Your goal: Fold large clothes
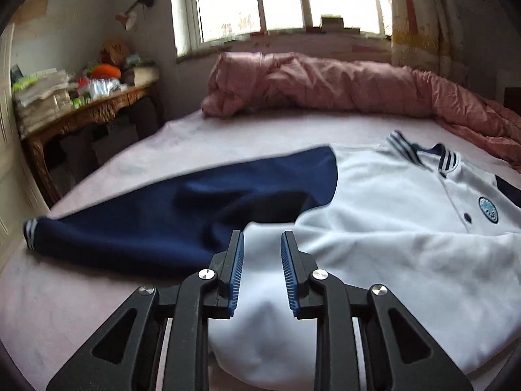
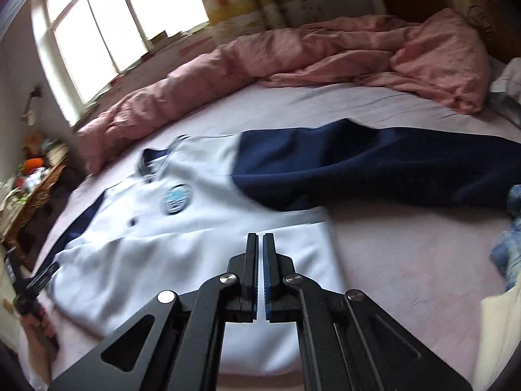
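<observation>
Across the bed (image 1: 97, 286) lies the white jacket (image 1: 407, 228), front up, navy sleeves (image 1: 162, 215) spread sideways. Nearer, the left claw (image 1: 262, 244) hangs over its hem, pads apart with nothing pinched; the right claw (image 2: 260, 244) is closed together, empty, above the white front.

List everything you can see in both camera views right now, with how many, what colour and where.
jacket: one, white body, navy sleeves, spread flat on the bed, front up
bed: one, pale pink sheet, under the jacket
duvet: one, pink, bunched along the window side
window: one, bright, behind the bed
side table: one, wooden, cluttered, at the bed's left
jeans: blue denim, at the right edge of the right view
left gripper: black, blue pads, jaws apart over the white hem
right gripper: black, jaws shut, over the hem
</observation>
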`<state>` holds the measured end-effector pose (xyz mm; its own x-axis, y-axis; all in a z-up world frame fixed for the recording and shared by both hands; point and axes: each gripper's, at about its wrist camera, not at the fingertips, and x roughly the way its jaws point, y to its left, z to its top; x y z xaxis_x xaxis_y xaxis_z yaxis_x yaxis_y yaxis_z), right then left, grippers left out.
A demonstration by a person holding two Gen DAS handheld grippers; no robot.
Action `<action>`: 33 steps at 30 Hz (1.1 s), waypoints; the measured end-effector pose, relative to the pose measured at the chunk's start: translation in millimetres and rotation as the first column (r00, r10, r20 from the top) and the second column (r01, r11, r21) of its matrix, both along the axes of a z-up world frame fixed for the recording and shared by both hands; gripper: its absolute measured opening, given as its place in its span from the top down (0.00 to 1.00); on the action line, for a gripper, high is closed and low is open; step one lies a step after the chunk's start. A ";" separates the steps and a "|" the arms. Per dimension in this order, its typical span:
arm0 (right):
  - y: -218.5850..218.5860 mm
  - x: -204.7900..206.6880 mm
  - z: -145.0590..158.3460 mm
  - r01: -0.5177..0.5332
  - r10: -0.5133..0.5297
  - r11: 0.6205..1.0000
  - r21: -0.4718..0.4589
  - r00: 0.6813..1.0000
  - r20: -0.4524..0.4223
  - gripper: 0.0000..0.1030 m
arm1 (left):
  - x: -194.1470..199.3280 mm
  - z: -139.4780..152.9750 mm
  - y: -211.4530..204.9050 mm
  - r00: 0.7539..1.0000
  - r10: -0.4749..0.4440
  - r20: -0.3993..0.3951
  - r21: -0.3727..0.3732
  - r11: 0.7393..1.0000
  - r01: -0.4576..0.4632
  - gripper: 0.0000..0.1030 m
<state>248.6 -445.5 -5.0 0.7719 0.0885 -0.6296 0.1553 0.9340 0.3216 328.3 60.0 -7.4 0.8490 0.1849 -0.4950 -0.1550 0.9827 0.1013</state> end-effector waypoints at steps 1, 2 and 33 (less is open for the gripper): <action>12.4 0.0 1.7 -0.037 0.037 0.999 -0.001 0.999 -0.007 0.97 | -8.4 12.6 -4.0 0.999 -0.027 0.036 0.000 1.000 0.027 0.78; 25.8 0.7 1.1 -0.071 0.071 0.997 -0.006 0.997 -0.019 0.97 | -15.9 23.5 -7.6 0.996 -0.062 0.057 -0.022 0.998 0.064 0.78; 151.3 14.7 -51.4 -0.318 0.303 0.947 -0.050 0.932 -0.201 0.95 | -22.3 -45.0 -115.6 0.842 -0.476 -0.253 -0.282 0.869 0.407 0.75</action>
<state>263.3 -294.3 -56.5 0.5809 0.2477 -0.7754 -0.0963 0.9668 0.2367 306.0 -55.6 -52.4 0.6152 -0.3102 -0.7248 0.3051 0.9414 -0.1439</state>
